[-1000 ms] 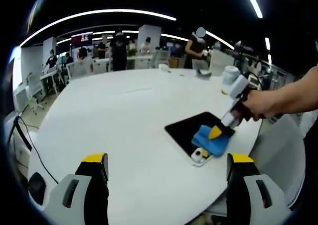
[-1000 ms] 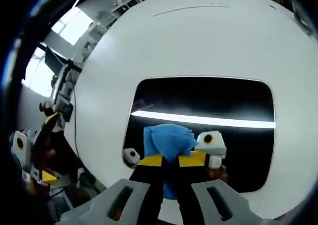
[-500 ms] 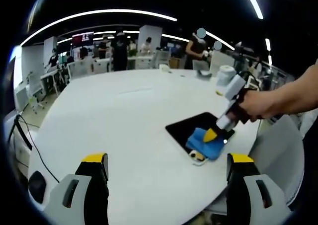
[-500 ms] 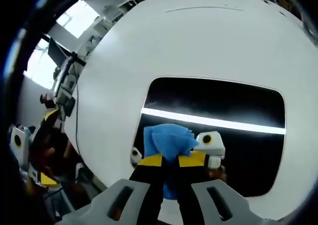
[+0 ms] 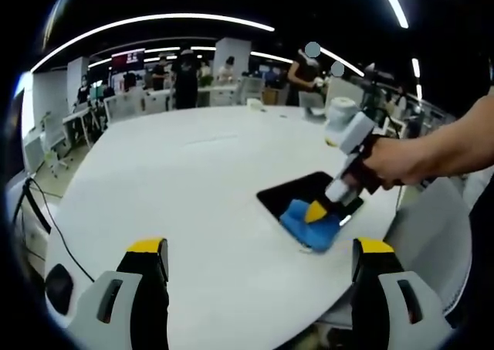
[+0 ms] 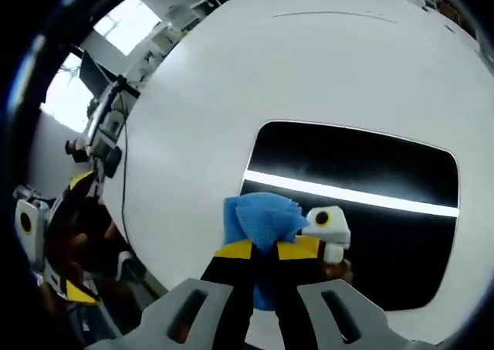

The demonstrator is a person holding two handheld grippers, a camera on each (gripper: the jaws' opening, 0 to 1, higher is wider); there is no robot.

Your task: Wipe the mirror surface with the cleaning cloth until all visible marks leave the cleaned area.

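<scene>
Cloth (image 6: 262, 220) on mirror (image 6: 370, 211) edge, mirror on table (image 6: 231, 95)

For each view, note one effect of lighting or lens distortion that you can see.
Right gripper view: a ceiling light reflects as a bright streak across the dark mirror, beside the blue cloth. Left gripper view: fisheye bends the ceiling light strips into arcs and curves the white table.

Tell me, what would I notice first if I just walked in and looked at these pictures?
Probably the bright blue cloth, pinched in the right tool and pressed at the near corner of the dark mirror. The mirror lies flat on a big white table, and a long strip of light reflects across it. In the left gripper view, a hand holds that tool over the mirror, while the left tool hangs open above the table.
</scene>
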